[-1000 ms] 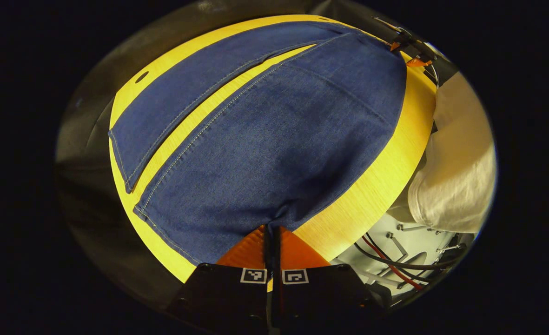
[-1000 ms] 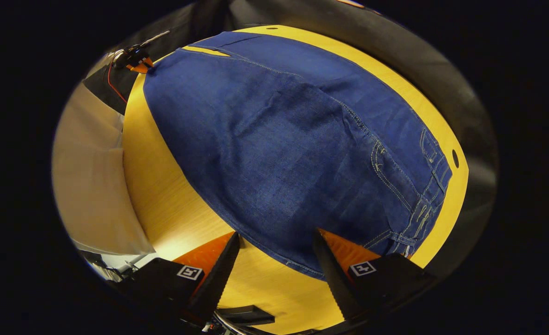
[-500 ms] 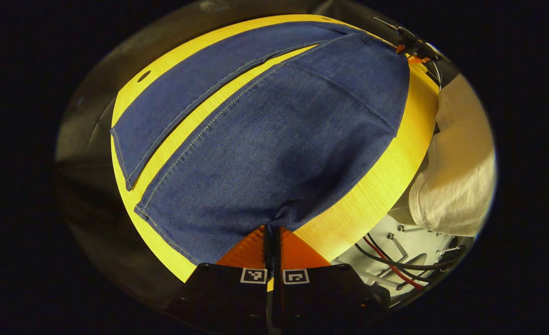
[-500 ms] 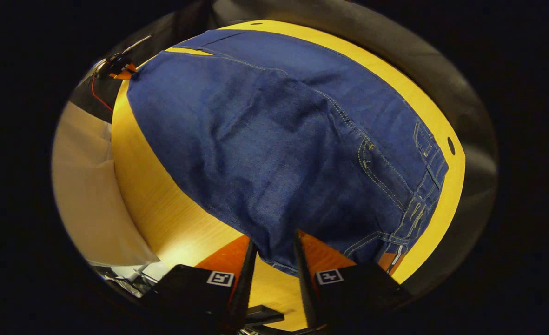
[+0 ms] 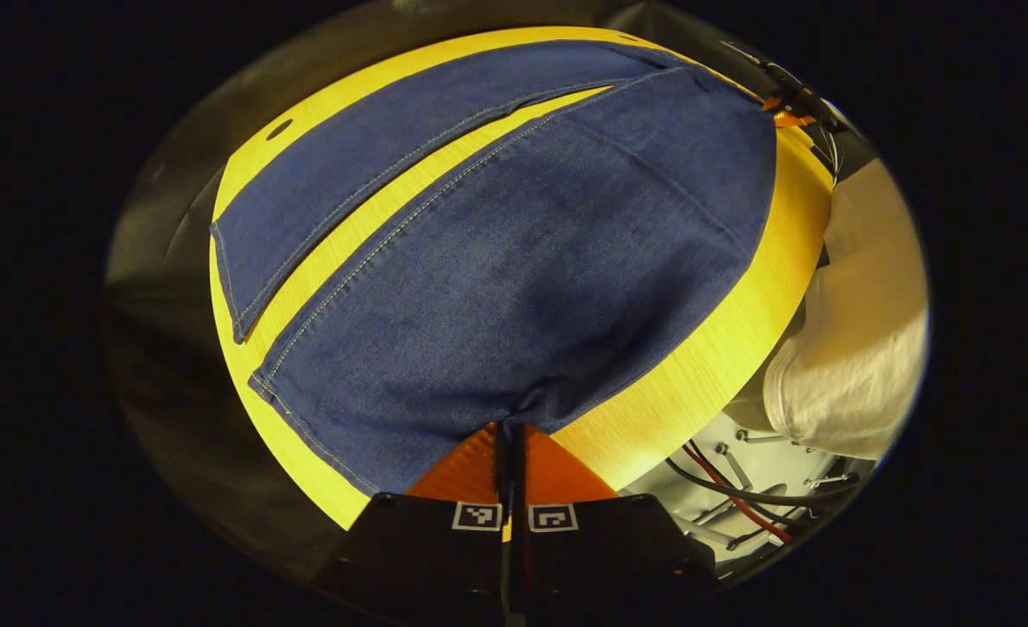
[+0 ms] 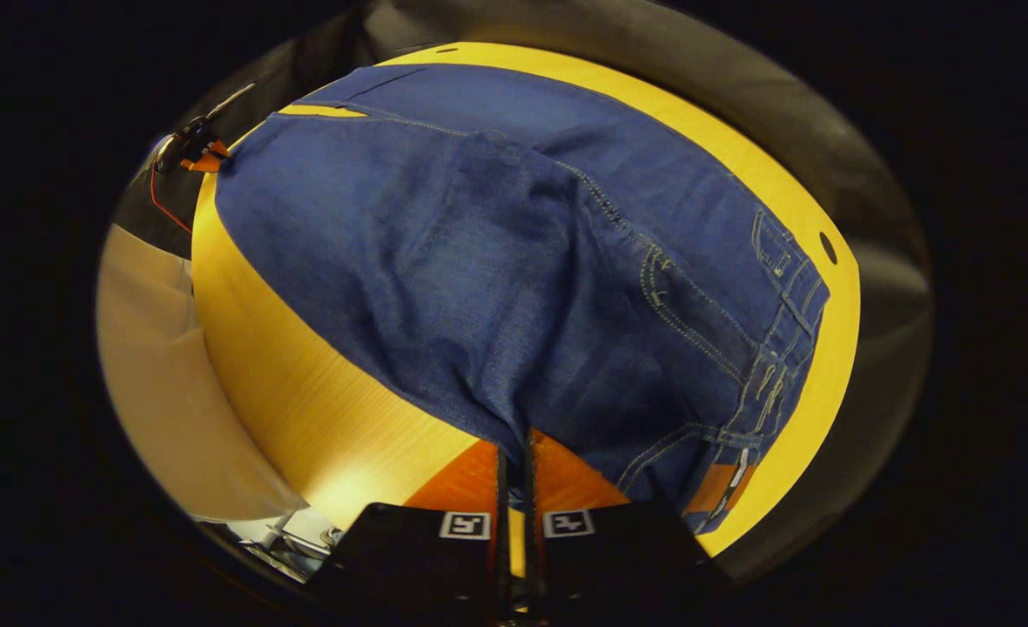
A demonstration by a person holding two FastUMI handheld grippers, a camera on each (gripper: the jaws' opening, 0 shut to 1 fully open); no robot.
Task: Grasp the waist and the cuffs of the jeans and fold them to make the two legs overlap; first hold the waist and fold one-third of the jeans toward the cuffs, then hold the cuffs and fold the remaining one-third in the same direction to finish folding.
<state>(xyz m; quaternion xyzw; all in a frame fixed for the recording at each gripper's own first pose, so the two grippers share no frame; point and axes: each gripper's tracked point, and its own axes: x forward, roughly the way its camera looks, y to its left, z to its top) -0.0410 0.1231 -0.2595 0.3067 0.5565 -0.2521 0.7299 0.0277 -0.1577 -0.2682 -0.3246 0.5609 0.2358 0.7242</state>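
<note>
Dark blue denim jeans (image 5: 514,252) lie spread flat across a yellow wood-grain table (image 5: 705,366), the two legs parted by a narrow strip of bare tabletop. Pale contrast stitching runs the length of each leg seam, and the cloth shows a fine woven twill.

In the left gripper view, the left gripper (image 5: 510,435) is clenched on the near edge of the nearer leg beside its cuff, its orange ribbed fingers (image 5: 466,466) pressed together with the denim puckered between them. The hemmed cuffs sit at the left of that view, squared off and close to the table's rounded edge. A small round hole (image 5: 278,129) pierces the tabletop beyond the far leg.

In the right gripper view, the right gripper (image 6: 514,457) grips the near edge of the jeans (image 6: 514,261) by the waist, fingers closed on a gathered fold of cloth. The waistband (image 6: 775,366), with belt loops and a curved pocket seam, lies to the right, where an orange-brown label patch (image 6: 721,489) shows at its corner.

A person's pale cloth sleeve (image 5: 862,340) stands just beside the table, above black and red cables (image 5: 740,496).
</note>
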